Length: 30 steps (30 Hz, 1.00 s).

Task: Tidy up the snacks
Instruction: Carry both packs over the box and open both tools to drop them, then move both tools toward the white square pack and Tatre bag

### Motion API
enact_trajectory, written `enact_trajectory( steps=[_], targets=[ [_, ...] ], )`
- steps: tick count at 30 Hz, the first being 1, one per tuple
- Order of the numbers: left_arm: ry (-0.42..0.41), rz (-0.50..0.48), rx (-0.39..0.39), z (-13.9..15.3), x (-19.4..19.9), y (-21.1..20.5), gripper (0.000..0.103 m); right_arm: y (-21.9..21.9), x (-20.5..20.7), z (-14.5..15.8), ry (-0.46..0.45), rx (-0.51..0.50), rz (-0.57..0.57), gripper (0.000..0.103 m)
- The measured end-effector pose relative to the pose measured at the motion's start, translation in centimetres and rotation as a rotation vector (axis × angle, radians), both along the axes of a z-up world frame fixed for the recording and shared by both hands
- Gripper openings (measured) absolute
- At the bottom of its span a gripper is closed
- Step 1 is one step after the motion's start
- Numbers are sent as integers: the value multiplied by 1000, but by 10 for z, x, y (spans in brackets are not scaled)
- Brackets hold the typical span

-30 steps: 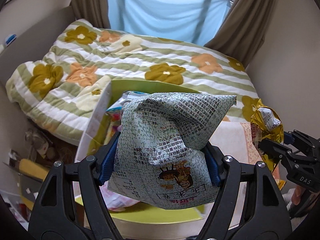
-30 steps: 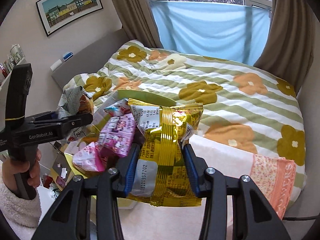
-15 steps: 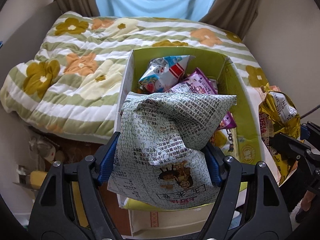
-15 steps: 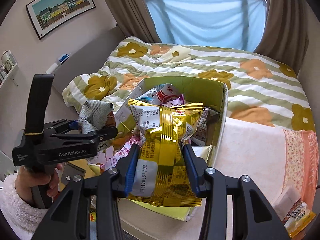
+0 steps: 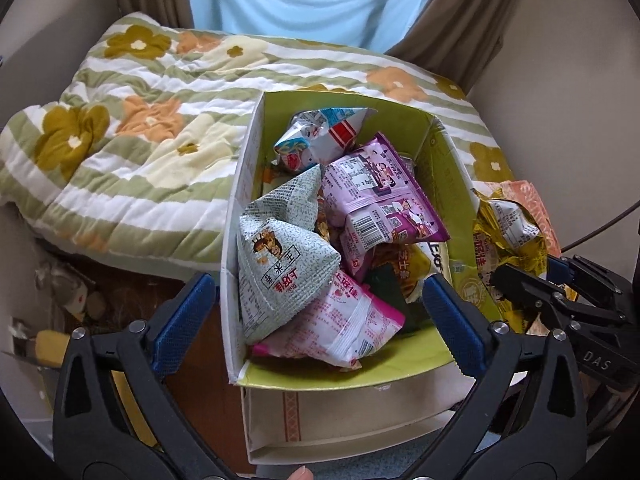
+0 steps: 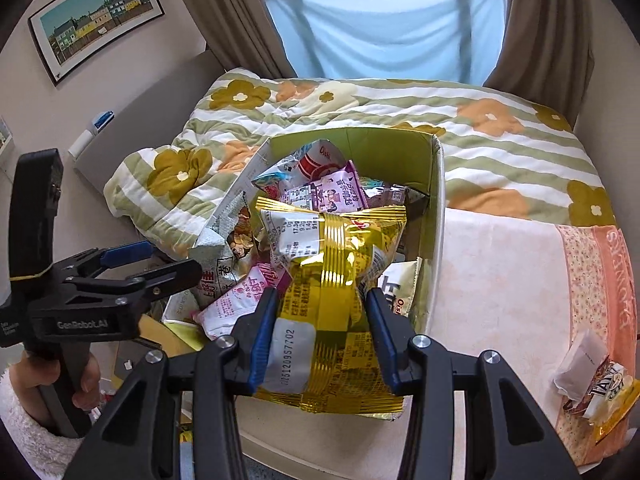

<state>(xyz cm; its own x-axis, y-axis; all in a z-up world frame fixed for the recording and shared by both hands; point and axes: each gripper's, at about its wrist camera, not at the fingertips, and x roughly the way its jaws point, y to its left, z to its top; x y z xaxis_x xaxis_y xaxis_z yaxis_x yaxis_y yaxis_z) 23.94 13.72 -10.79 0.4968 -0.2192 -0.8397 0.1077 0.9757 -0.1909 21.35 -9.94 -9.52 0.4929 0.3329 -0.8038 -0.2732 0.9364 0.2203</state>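
A green-lined cardboard box [image 5: 444,184] holds several snack bags. A grey-green patterned bag [image 5: 280,256] lies at the box's near left, on a pink bag [image 5: 340,320]. My left gripper [image 5: 316,312] is open and empty just above the box's near edge; it also shows in the right wrist view [image 6: 160,264]. My right gripper [image 6: 320,332] is shut on a gold foil snack bag [image 6: 332,280] and holds it over the box's [image 6: 438,200] near right corner. The gold bag shows at the right of the left wrist view [image 5: 508,240].
The box stands on a lower white carton [image 5: 360,416] next to a bed with a flowered quilt [image 5: 140,120]. A pale cloth [image 6: 500,280] lies right of the box, with a small snack packet [image 6: 600,392] on it. Clutter lies on the floor at left [image 5: 64,300].
My left gripper has opened and let go of the grey-green bag, which now lies in the box. My right gripper has moved closer over the box with the gold bag.
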Motion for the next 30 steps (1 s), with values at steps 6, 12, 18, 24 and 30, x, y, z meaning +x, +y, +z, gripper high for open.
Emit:
enact_trajectory(
  steps=[6, 12, 18, 24, 30],
  targets=[
    [-6, 13, 40, 1, -5, 2, 103, 1, 6, -14, 9, 4, -23, 48],
    [-11, 19, 49, 2, -10, 10, 102, -3, -2, -14, -30, -1, -49, 90],
    [-17, 2, 53, 4, -13, 11, 102, -1, -8, -8, -40, 5, -74, 90],
    [-39, -35, 37, 13, -22, 7, 102, -8, -22, 6, -75, 18, -110, 90],
    [-63, -126, 18, 22, -28, -16, 102, -28, -46, 24, -123, 14, -209, 90]
  ],
)
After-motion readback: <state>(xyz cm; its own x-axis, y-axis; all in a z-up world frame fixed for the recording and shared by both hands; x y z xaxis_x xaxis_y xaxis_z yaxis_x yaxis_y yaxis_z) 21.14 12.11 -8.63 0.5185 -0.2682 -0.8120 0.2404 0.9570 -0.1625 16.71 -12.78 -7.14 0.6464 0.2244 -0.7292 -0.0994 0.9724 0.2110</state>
